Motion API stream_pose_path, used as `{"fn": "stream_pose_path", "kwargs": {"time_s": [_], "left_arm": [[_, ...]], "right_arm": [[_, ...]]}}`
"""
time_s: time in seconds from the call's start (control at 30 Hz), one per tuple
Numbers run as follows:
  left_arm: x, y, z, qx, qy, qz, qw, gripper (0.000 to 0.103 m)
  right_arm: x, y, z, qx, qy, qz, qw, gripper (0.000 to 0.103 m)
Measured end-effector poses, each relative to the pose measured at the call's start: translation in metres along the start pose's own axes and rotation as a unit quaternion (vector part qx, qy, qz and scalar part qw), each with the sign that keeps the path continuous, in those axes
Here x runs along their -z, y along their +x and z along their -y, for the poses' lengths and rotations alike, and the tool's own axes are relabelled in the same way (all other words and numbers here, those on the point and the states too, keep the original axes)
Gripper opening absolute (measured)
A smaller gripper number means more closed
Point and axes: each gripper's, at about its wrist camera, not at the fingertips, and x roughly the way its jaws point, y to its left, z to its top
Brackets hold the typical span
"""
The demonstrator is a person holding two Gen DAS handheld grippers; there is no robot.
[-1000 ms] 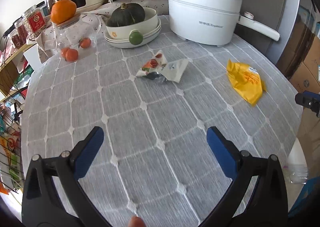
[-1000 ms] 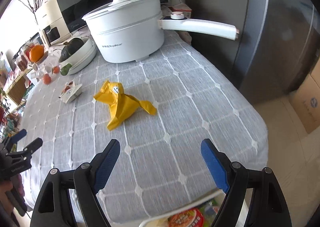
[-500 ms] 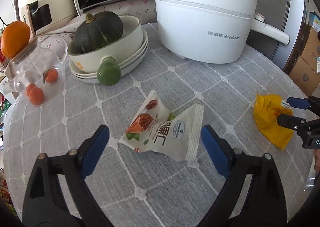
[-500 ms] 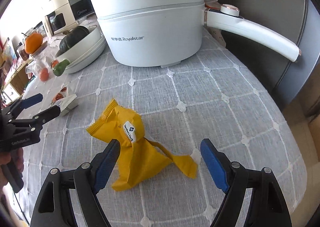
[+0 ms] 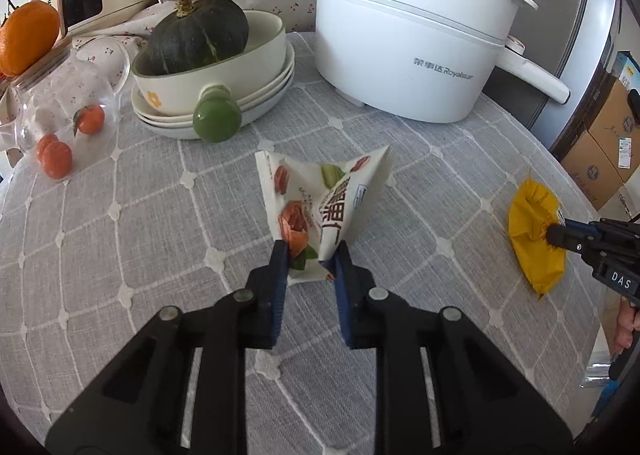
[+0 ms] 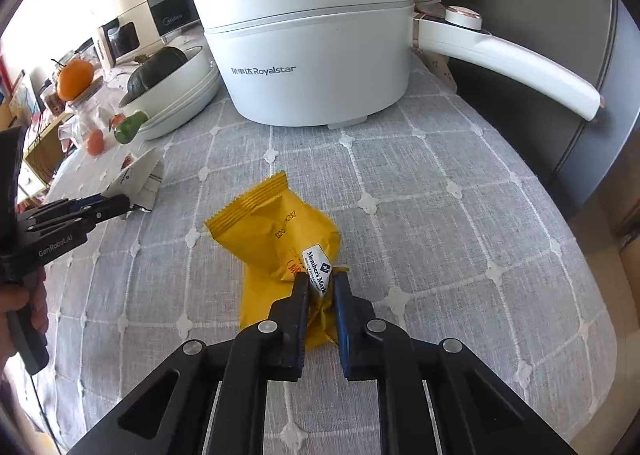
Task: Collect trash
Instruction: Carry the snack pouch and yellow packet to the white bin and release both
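The white snack wrapper [image 5: 320, 207] lies on the grey-clothed bench [image 5: 120, 255], its long axis running from the near pinched corner up and away toward the white pot [image 5: 404, 35], the far end fanned wide. The left tongs [image 5: 310, 251] are nearly closed, clenched on that near corner, blue pads pressing both sides. The yellow wrapper [image 6: 280, 251] sits well apart to the right, near the bench edge, long axis pointing from its crimped far end back toward the camera; the right tongs [image 6: 320, 283] are clamped on its crumpled near end, right at the small white label.

Only the left view shows the dark squash [image 5: 196, 35] in stacked bowls [image 5: 256, 95], the green fruit [image 5: 217, 119] and the small oranges [image 5: 56, 159] clearly. The right view alone shows the pot's long handle [image 6: 512, 67] in full and the hand gripping the left tool [image 6: 24, 311]
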Motion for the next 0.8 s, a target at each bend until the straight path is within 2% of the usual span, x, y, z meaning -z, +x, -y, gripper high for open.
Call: {"fn": "stream_pose_path", "kwargs": {"time_s": [0.33, 0.8], "left_arm": [[0.035, -0.071, 0.024, 0.018, 0.002, 0.006, 0.9998, 0.016], [0.095, -0.197, 0.079, 0.051, 0.026, 0.059, 0.9966, 0.016]], "right_arm": [[0.026, -0.07, -0.012, 0.007, 0.001, 0.008, 1.0, 0.01], [0.085, -0.189, -0.029, 0.012, -0.021, 0.043, 0.999, 0.01]]}}
